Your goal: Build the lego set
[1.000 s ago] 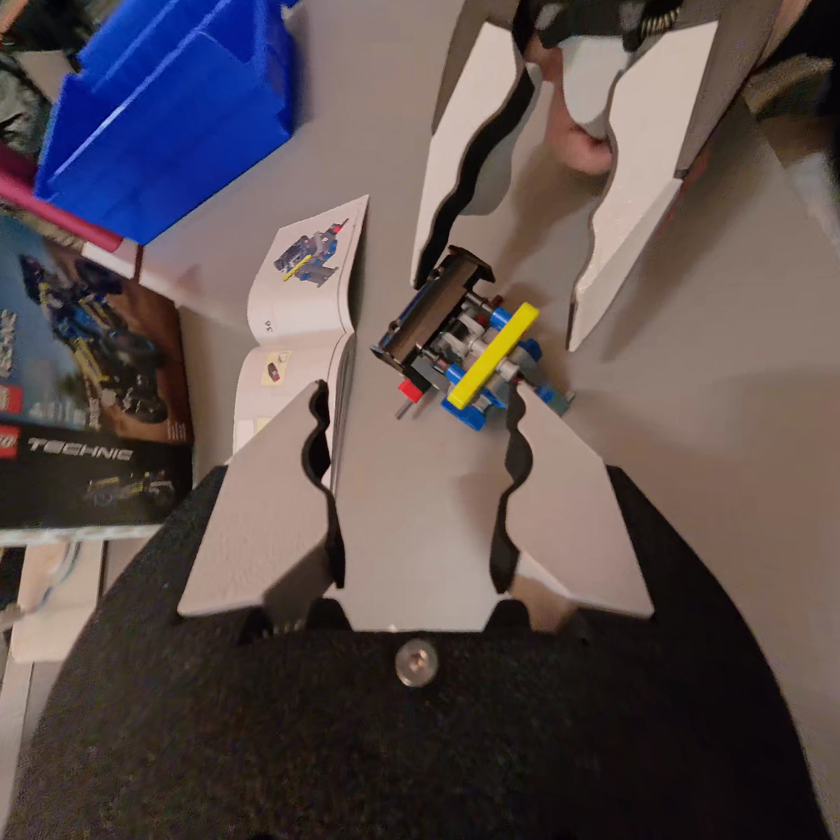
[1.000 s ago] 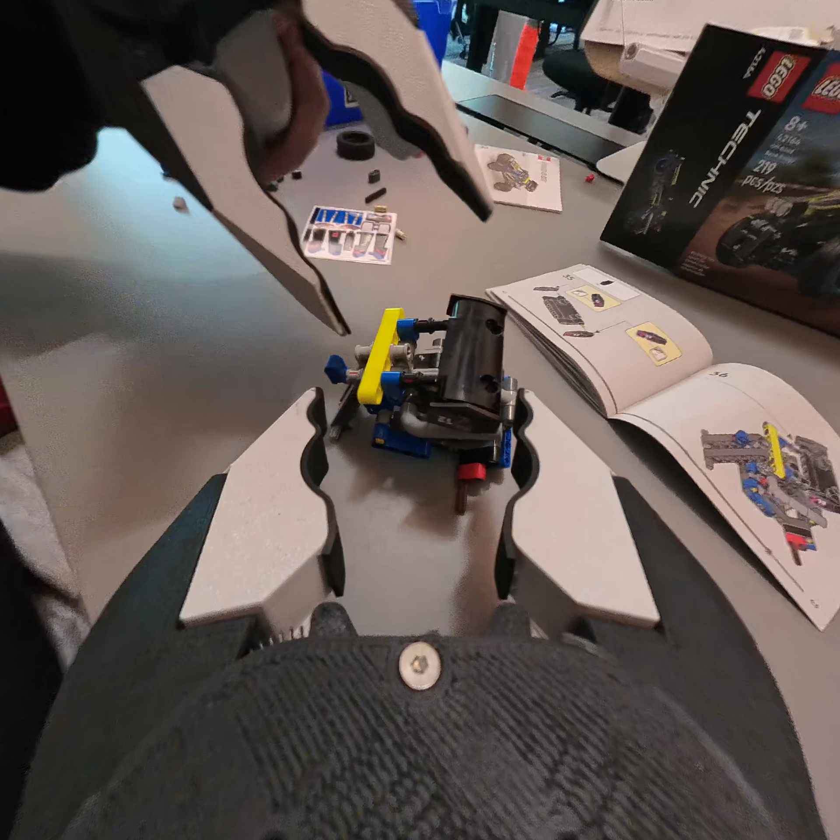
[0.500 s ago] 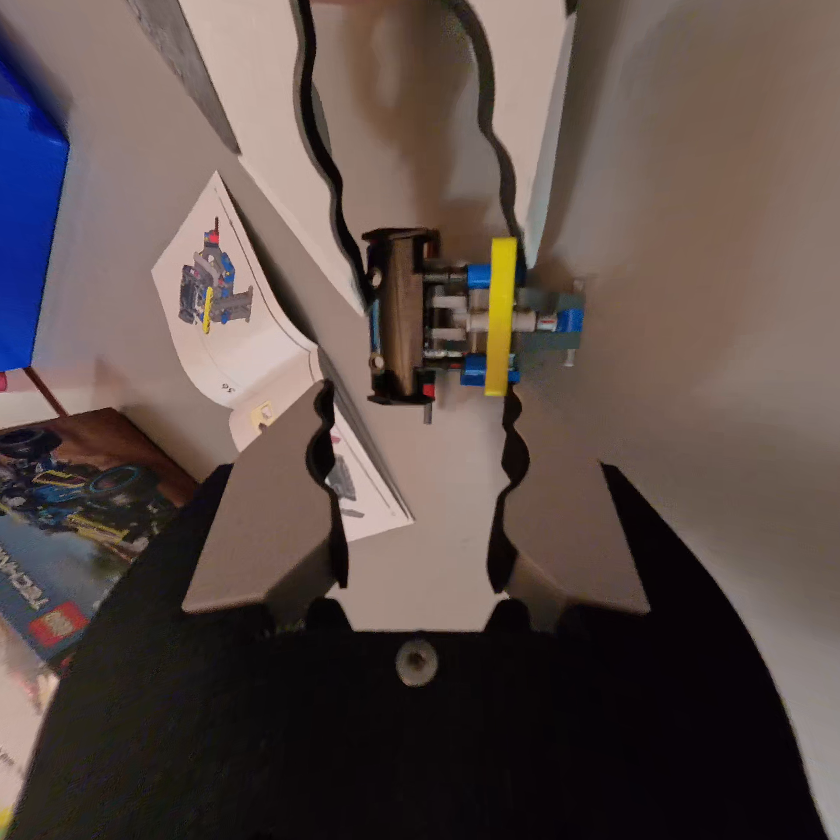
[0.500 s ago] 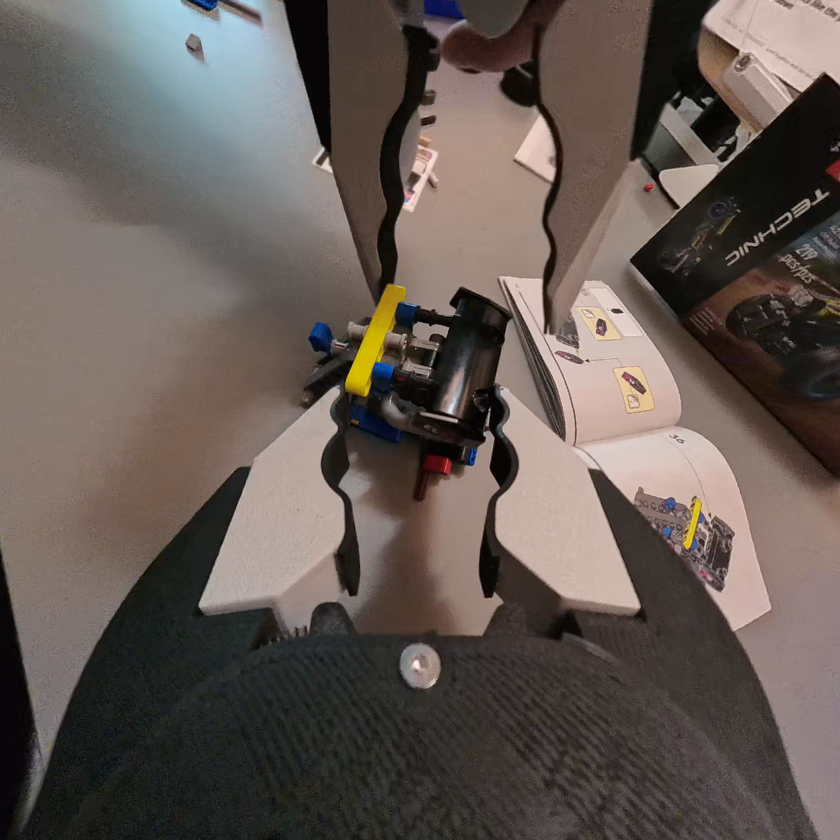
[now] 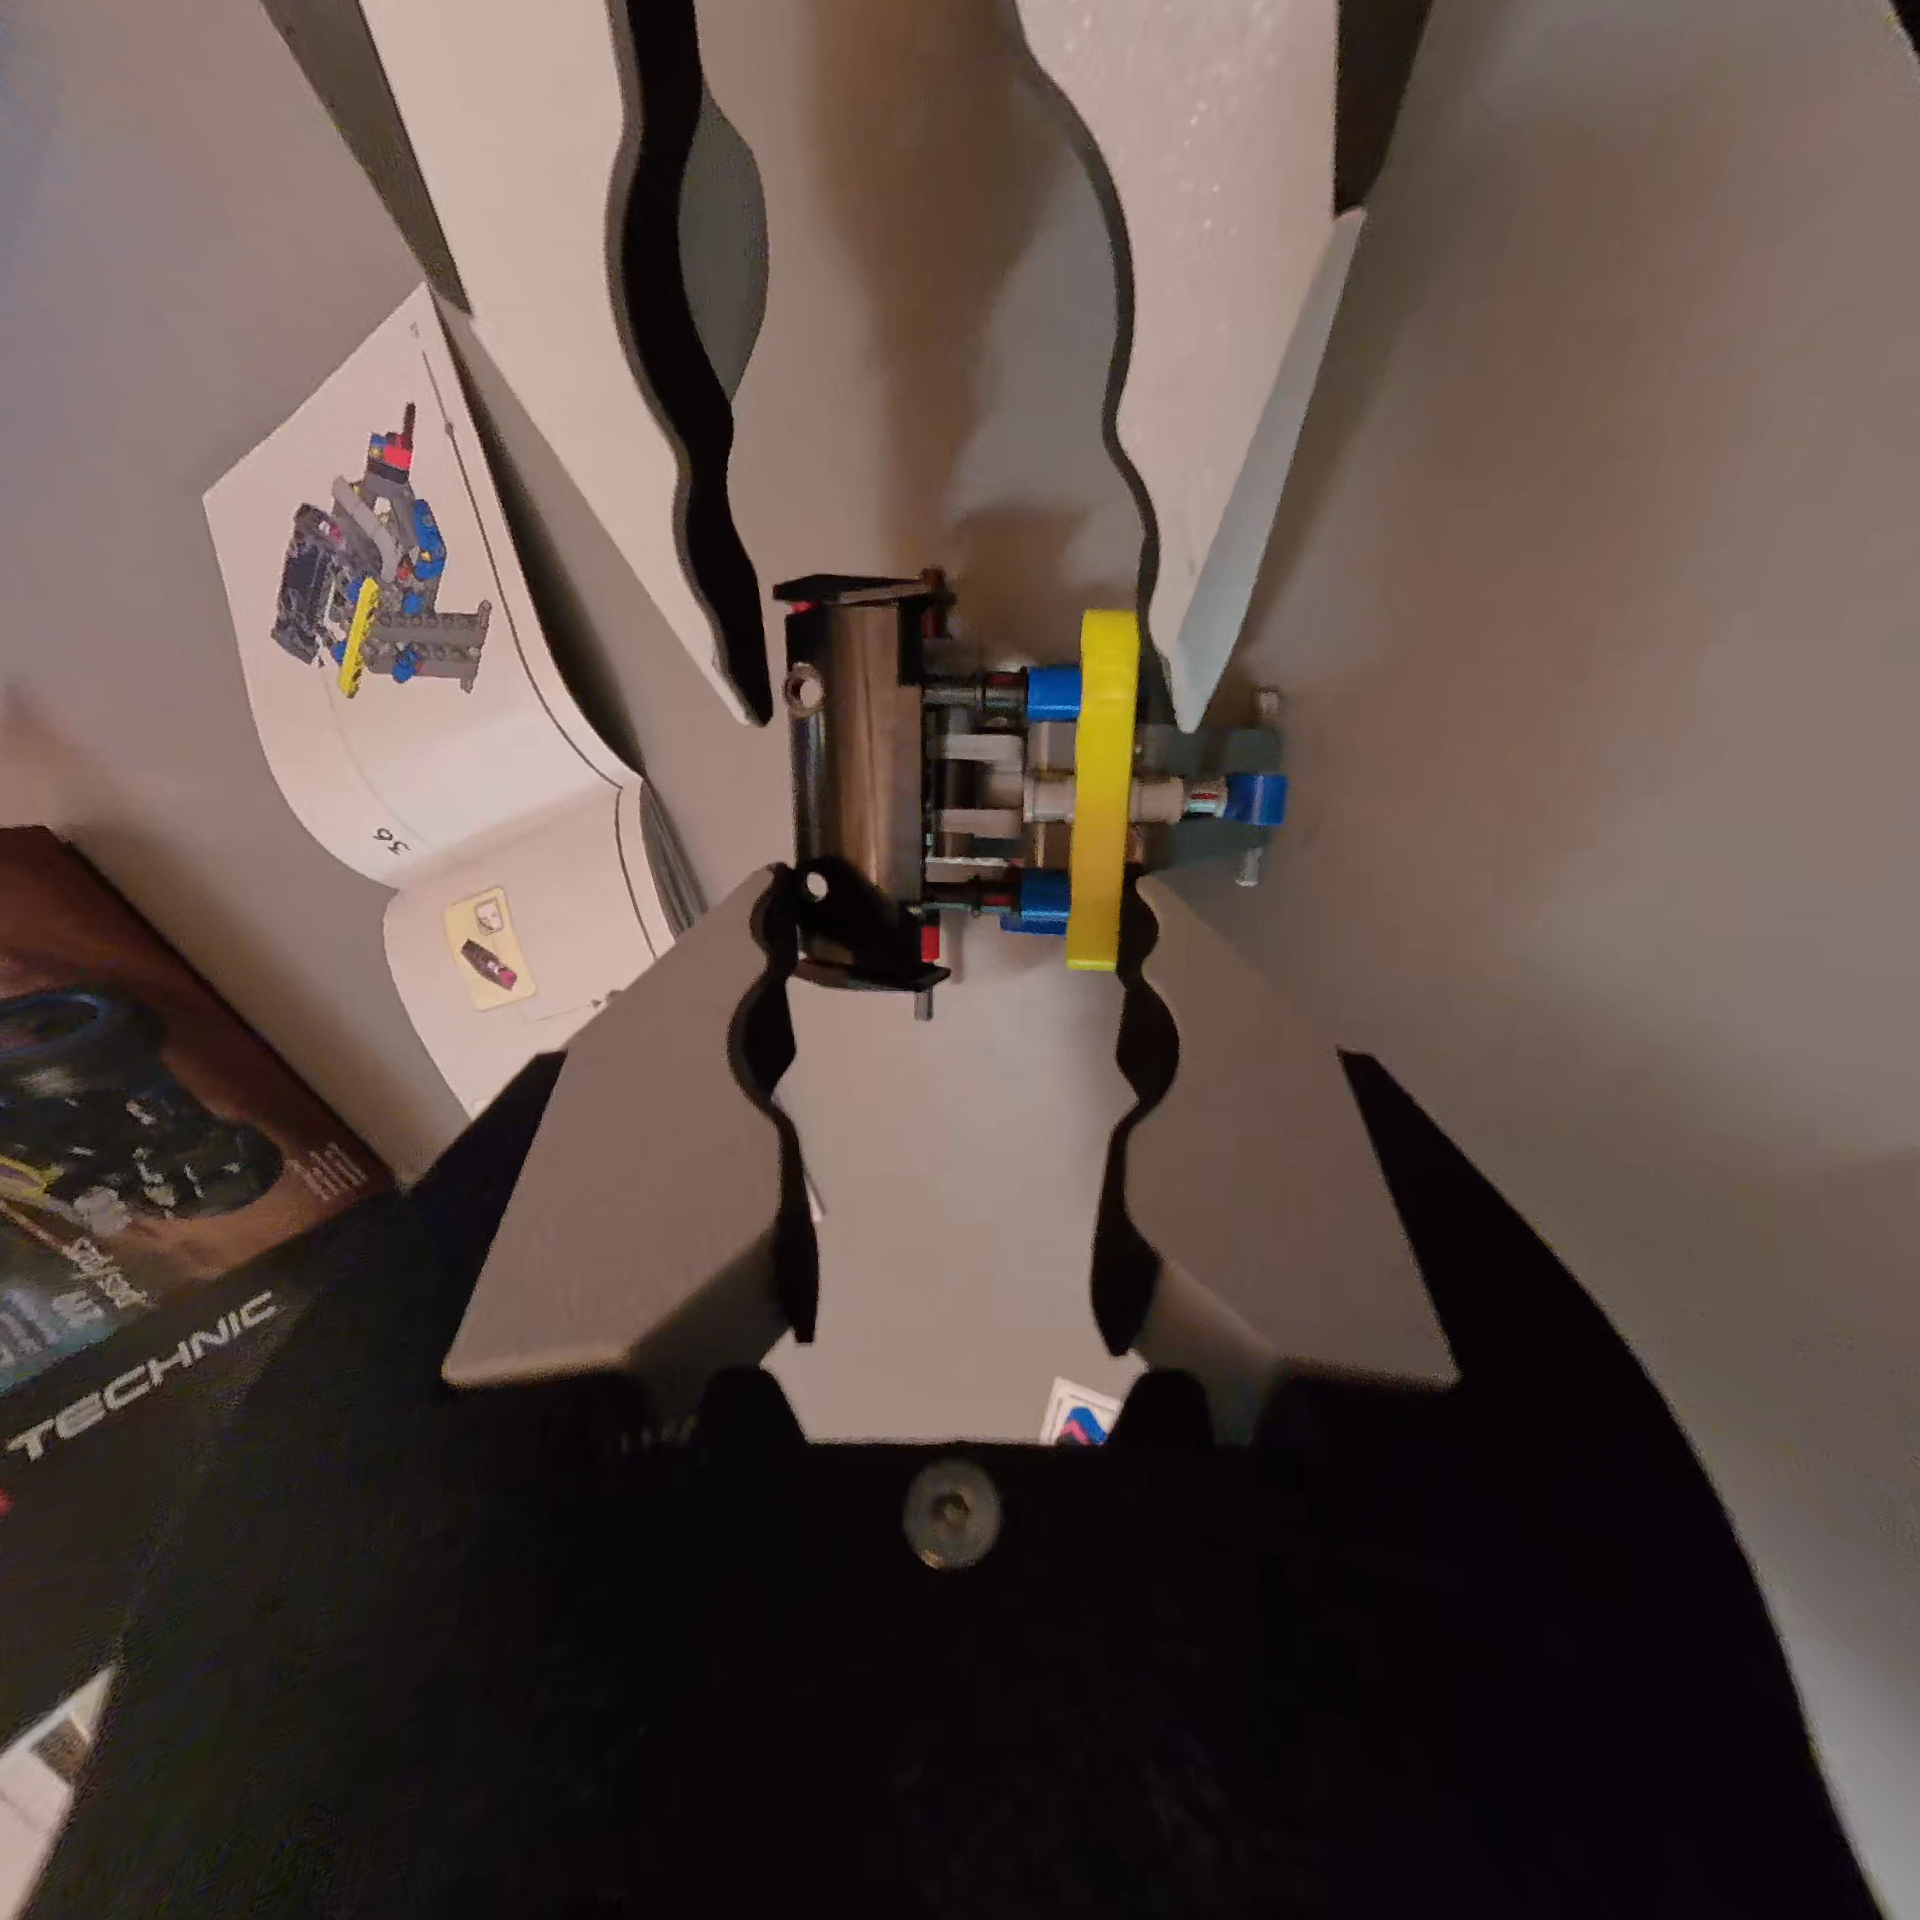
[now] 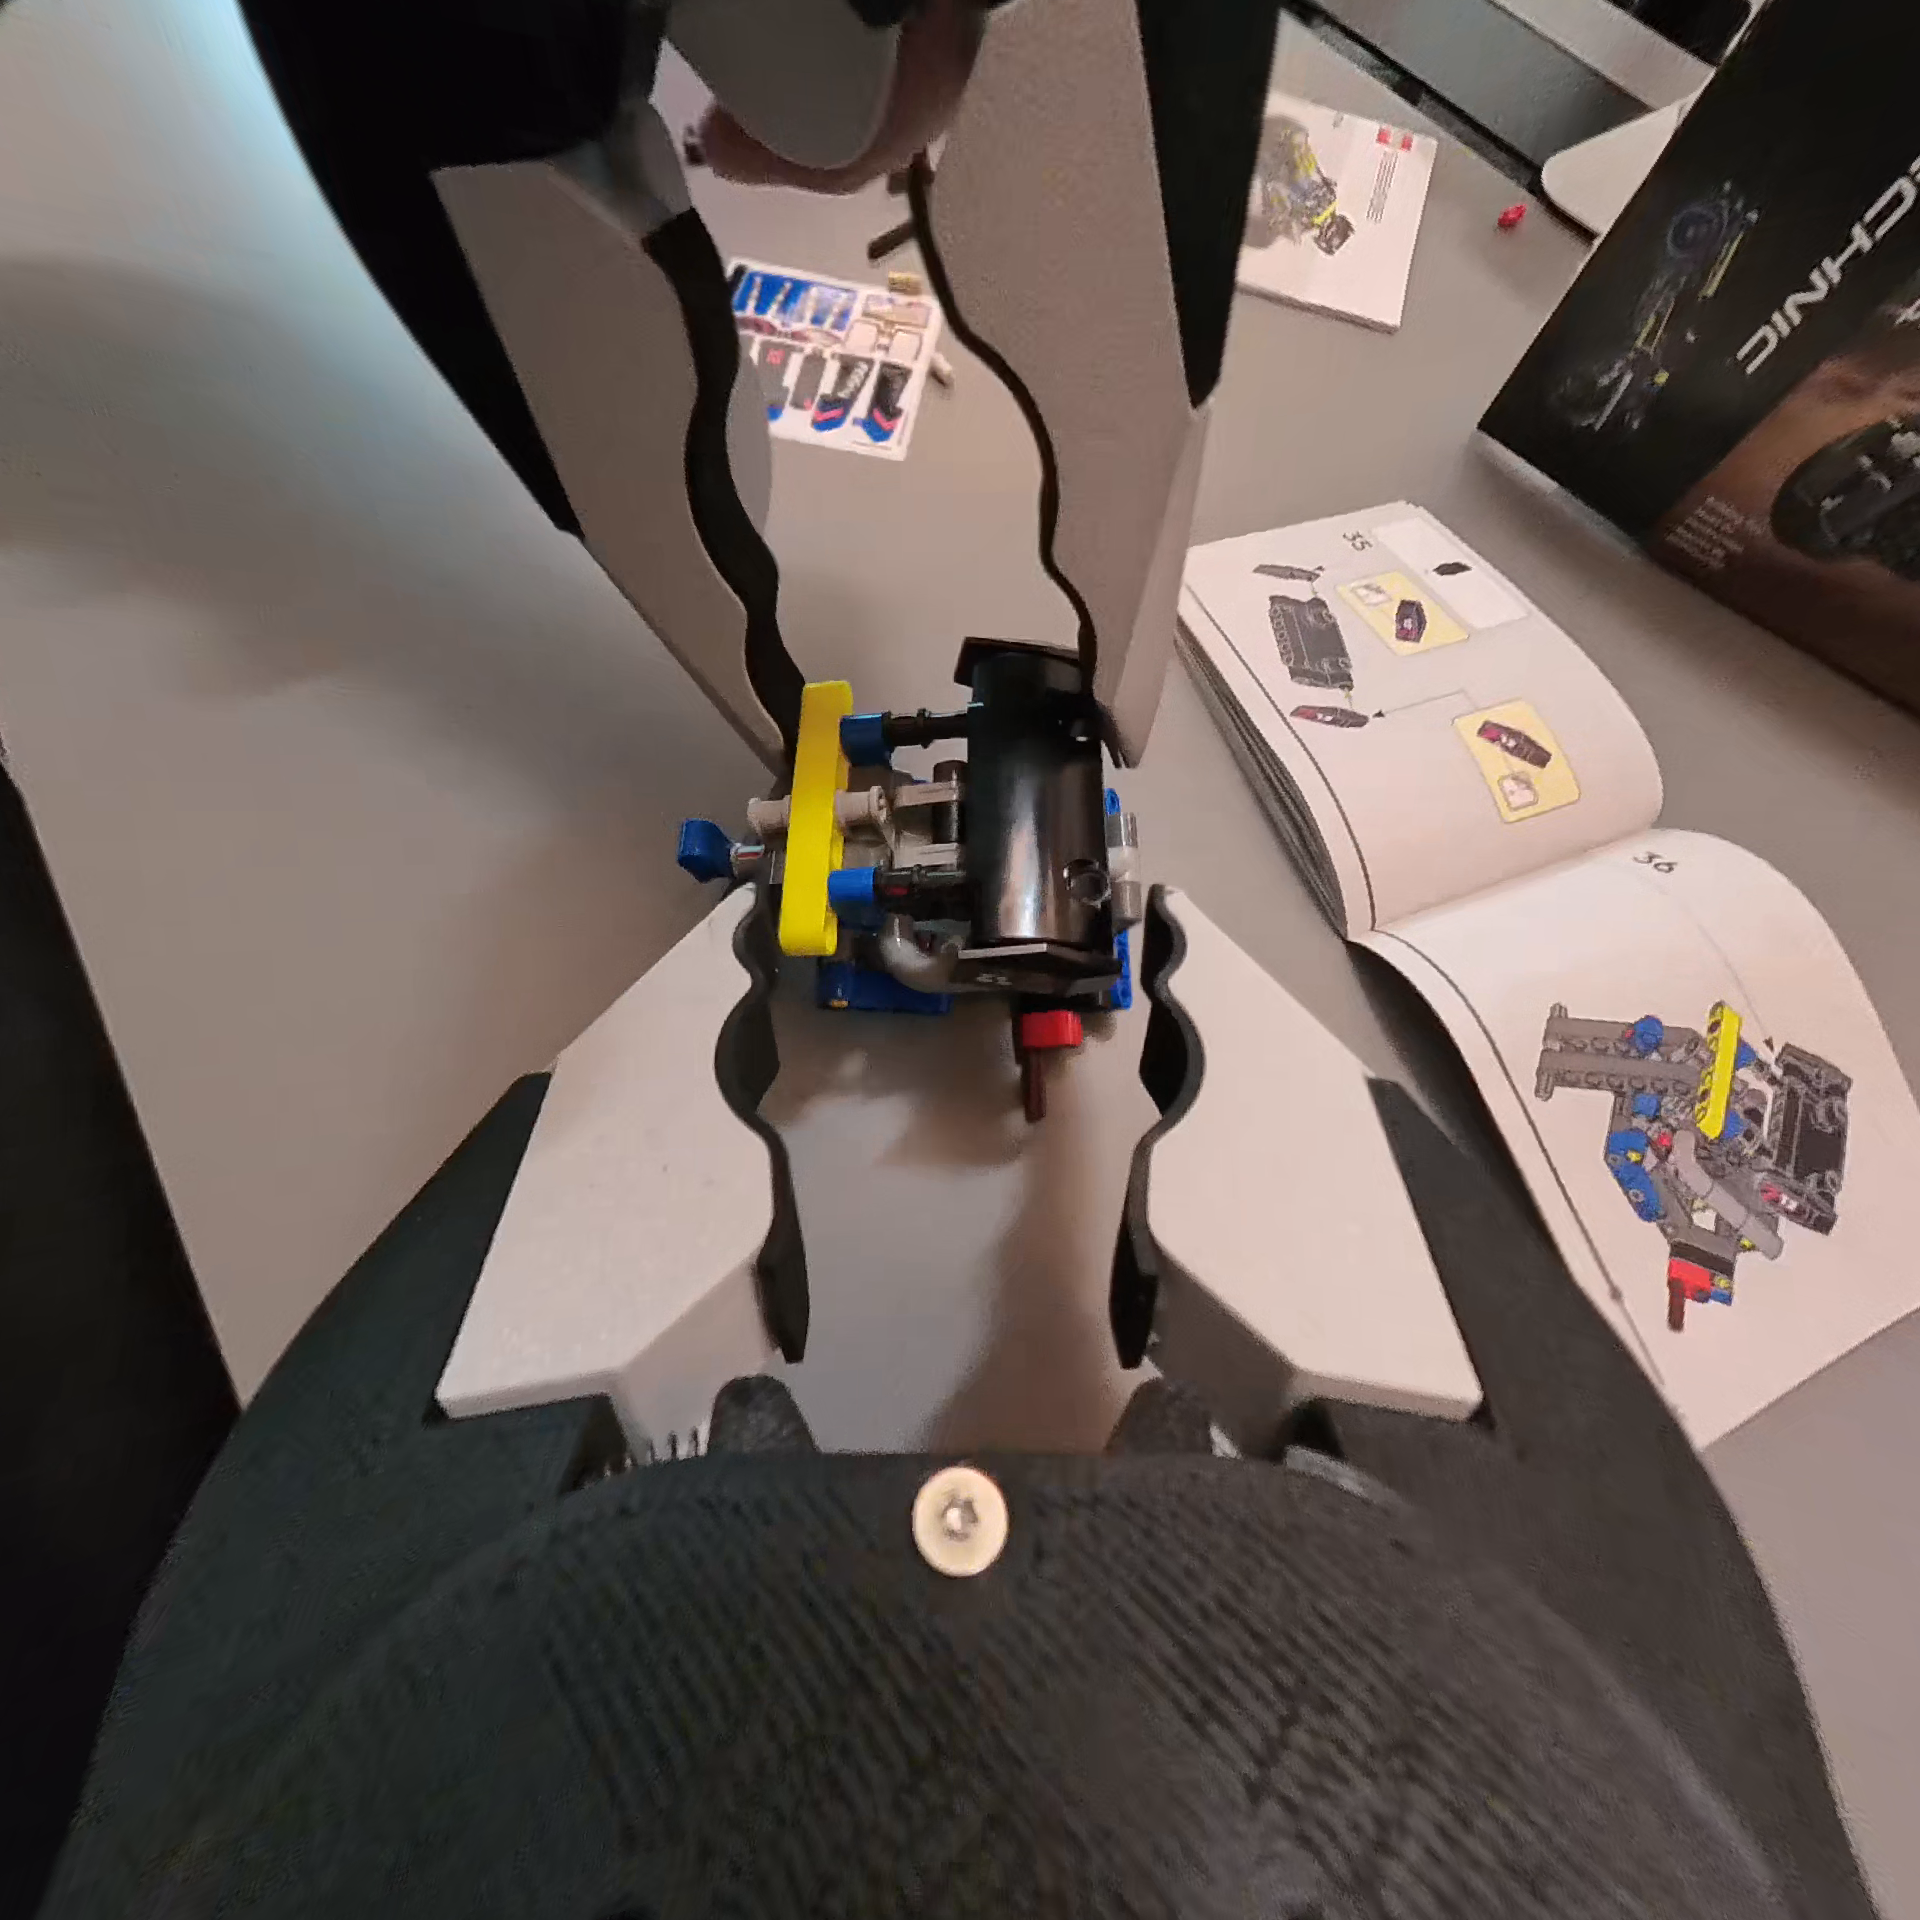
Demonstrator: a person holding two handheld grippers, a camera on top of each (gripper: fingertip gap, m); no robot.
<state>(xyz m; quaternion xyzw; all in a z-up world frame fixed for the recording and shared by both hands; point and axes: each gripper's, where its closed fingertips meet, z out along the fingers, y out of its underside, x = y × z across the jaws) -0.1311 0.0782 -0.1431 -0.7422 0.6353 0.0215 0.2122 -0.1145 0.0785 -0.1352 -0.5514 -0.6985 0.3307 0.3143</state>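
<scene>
Two grippers facing each other across a brick model (image 5: 987,790) on the grey bench (image 6: 312,623), left gripper (image 5: 951,904) pinching black cylinder and yellow beam, right gripper (image 6: 951,914) straddling it, contact unclear, open booklet (image 6: 1507,883) right of right gripper.

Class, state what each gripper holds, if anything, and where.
Left gripper seems to grip the brick model, black cylinder end to yellow beam; right gripper only straddles it, open.

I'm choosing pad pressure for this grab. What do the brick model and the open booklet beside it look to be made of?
Brick model: hard moulded plastic, likely; its black cylinder is glossy with a bright highlight, while the yellow beam looks smooth with a duller sheen. Open booklet: thin printed paper, matte to slightly satin; its pages curve up from the spine and the stacked page edges show.
</scene>
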